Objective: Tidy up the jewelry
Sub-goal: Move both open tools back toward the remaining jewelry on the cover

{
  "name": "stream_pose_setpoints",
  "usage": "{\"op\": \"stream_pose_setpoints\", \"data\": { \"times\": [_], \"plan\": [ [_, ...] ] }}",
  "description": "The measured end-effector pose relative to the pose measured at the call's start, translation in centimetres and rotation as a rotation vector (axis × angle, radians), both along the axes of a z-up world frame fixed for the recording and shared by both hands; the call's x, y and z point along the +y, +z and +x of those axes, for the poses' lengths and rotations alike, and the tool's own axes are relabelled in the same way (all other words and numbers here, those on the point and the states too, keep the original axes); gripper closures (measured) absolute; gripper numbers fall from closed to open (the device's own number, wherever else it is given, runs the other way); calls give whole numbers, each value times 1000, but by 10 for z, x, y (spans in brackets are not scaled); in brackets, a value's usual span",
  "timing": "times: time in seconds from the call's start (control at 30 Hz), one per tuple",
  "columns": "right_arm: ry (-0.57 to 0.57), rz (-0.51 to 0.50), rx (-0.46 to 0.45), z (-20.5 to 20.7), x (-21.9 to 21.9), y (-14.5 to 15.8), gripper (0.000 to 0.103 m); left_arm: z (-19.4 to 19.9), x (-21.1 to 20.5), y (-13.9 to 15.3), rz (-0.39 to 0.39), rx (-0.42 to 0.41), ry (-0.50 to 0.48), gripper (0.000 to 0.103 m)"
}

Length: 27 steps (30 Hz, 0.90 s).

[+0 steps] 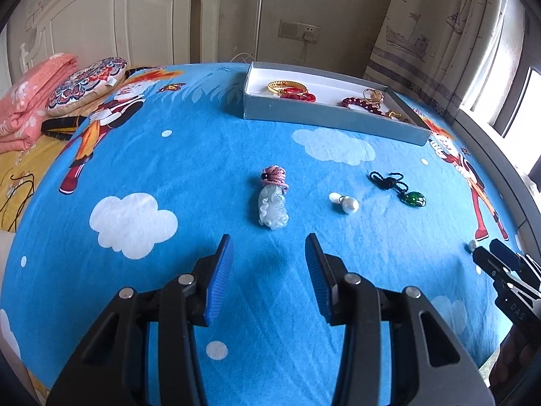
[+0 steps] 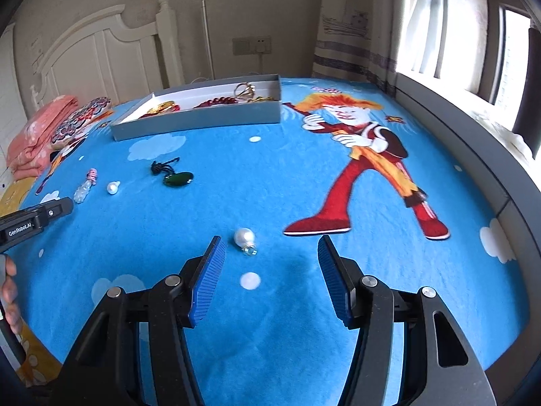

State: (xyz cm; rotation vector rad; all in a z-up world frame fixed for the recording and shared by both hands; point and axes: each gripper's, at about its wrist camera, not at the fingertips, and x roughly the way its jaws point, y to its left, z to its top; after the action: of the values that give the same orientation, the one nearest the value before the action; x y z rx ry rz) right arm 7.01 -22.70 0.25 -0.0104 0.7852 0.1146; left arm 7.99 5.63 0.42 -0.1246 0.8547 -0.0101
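My left gripper (image 1: 269,243) is open and empty just short of a pale jade pendant (image 1: 273,206) with a pink cord, lying on the blue bedsheet. Right of the pendant lie a pearl earring (image 1: 345,202) and a green pendant (image 1: 414,199) on a black cord. My right gripper (image 2: 270,245) is open and empty; a second pearl earring (image 2: 245,238) lies just ahead of its left finger (image 2: 208,279). The grey jewelry box (image 1: 324,116) at the back holds gold bangles (image 1: 287,86), red beads (image 1: 360,104) and a gold ring. The box (image 2: 203,121) shows in the right wrist view too.
Folded pink blanket (image 1: 30,101) and a patterned cushion (image 1: 84,84) lie at the head of the bed. A white headboard stands behind. A curtain and window ledge (image 2: 473,155) run along the right. The other gripper shows at each view's edge (image 2: 37,216).
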Motion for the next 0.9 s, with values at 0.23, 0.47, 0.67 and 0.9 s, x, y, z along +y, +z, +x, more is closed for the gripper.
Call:
{"op": "stream_pose_setpoints", "data": {
  "times": [0.23, 0.47, 0.67, 0.9],
  "plan": [
    [23, 20, 38, 13, 11, -1, 49, 2, 1, 0, -5, -3, -4, 60],
    [27, 17, 62, 20, 13, -4, 49, 10, 4, 0, -21, 0, -8, 60],
    [31, -2, 58, 19, 16, -6, 50, 25, -1, -1, -2, 12, -15, 60],
    [30, -8, 54, 18, 16, -6, 50, 40, -12, -8, 86, 37, -25, 71]
  ]
}}
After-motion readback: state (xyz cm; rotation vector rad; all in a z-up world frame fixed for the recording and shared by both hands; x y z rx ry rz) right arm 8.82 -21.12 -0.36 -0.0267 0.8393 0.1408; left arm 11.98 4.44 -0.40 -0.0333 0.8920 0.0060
